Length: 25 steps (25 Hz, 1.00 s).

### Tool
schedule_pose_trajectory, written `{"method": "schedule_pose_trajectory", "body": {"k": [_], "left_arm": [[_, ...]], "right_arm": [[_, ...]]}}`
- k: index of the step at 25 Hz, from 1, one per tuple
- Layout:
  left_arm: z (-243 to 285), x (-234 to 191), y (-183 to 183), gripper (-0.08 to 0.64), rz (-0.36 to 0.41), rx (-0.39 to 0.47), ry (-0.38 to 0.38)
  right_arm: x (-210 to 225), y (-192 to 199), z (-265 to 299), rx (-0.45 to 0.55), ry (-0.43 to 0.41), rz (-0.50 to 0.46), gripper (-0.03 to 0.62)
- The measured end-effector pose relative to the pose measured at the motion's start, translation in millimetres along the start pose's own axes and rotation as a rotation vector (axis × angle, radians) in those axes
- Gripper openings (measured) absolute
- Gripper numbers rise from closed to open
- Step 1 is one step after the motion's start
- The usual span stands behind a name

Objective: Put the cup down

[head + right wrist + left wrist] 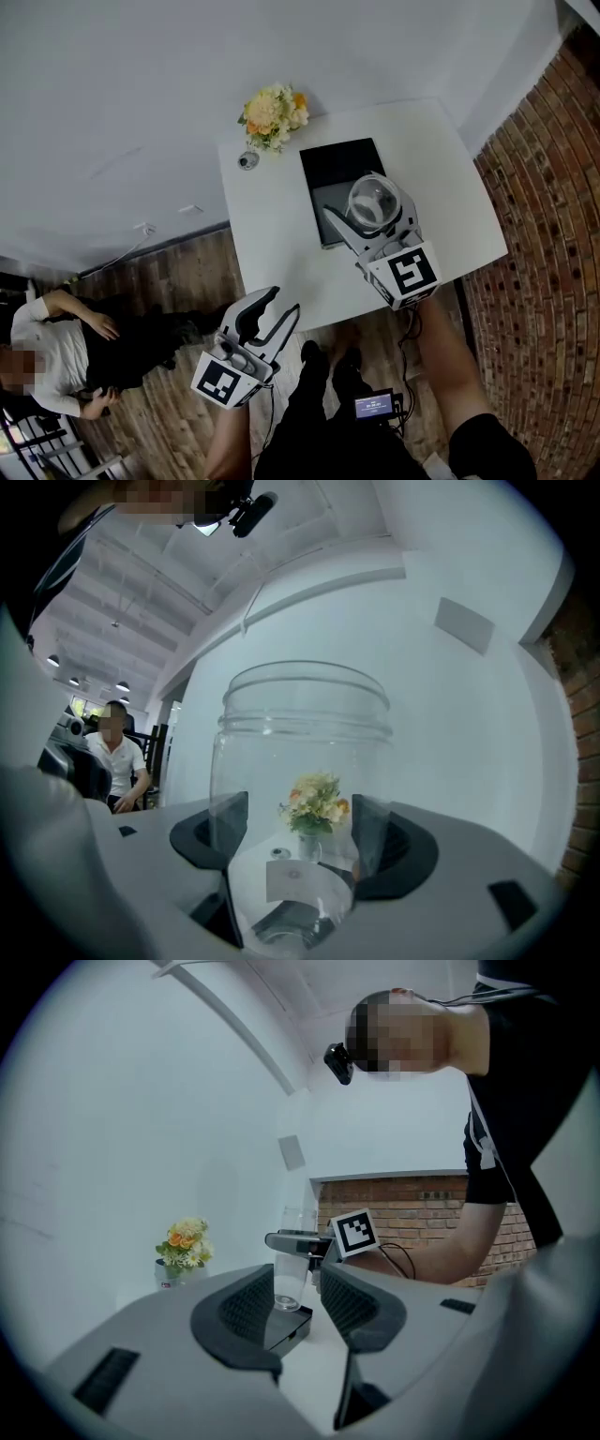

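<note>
One step is judged left: release. Clear cup [372, 202] is gripped upright between the right gripper [295, 832] fingers, over the black tray [337, 167] on the desk [272, 234]; contact cannot be told. Left gripper [283, 302] fingers are spread wide, empty, beyond the desk edge.

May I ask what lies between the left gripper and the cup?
Only bare white table and the near edge of the black box beneath the cup, as the head view shows.

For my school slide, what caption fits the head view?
Right hand-held gripper holds a clear cup over a black box on the white table, left hand-held gripper open.
</note>
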<state>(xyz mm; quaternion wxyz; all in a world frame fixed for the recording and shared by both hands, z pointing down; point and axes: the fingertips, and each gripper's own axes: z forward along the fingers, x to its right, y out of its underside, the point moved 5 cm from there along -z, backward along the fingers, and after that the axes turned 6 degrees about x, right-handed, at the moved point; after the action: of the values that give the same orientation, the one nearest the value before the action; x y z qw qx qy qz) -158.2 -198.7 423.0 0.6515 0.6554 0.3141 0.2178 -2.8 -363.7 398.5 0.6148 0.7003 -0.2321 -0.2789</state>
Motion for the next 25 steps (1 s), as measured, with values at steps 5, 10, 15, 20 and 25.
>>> {"method": "schedule_pose_trajectory", "body": {"k": [5, 10, 15, 20, 25], "left_arm": [[8.0, -21.1, -0.9, 0.146, -0.013, 0.043, -0.087], [16.1, -37.9, 5.4, 0.146, -0.008, 0.045, -0.108], [27.1, -54.9, 12.3, 0.151, -0.001, 0.045, -0.125], [35.5, -66.4, 19.5, 0.152, -0.001, 0.037, -0.125], [34.7, -70.8, 28.7, 0.152, -0.013, 0.036, -0.132]], "right_arm": [[17.1, 18.8, 33.9, 0.011, 0.008, 0.004, 0.364], [30.9, 35.1, 66.2, 0.010, 0.016, 0.010, 0.364], [45.5, 47.5, 95.5, 0.019, 0.028, 0.005, 0.364], [59.9, 56.6, 120.8, 0.035, 0.046, -0.001, 0.364], [68.4, 65.7, 141.5, 0.036, 0.056, -0.009, 0.364]]}}
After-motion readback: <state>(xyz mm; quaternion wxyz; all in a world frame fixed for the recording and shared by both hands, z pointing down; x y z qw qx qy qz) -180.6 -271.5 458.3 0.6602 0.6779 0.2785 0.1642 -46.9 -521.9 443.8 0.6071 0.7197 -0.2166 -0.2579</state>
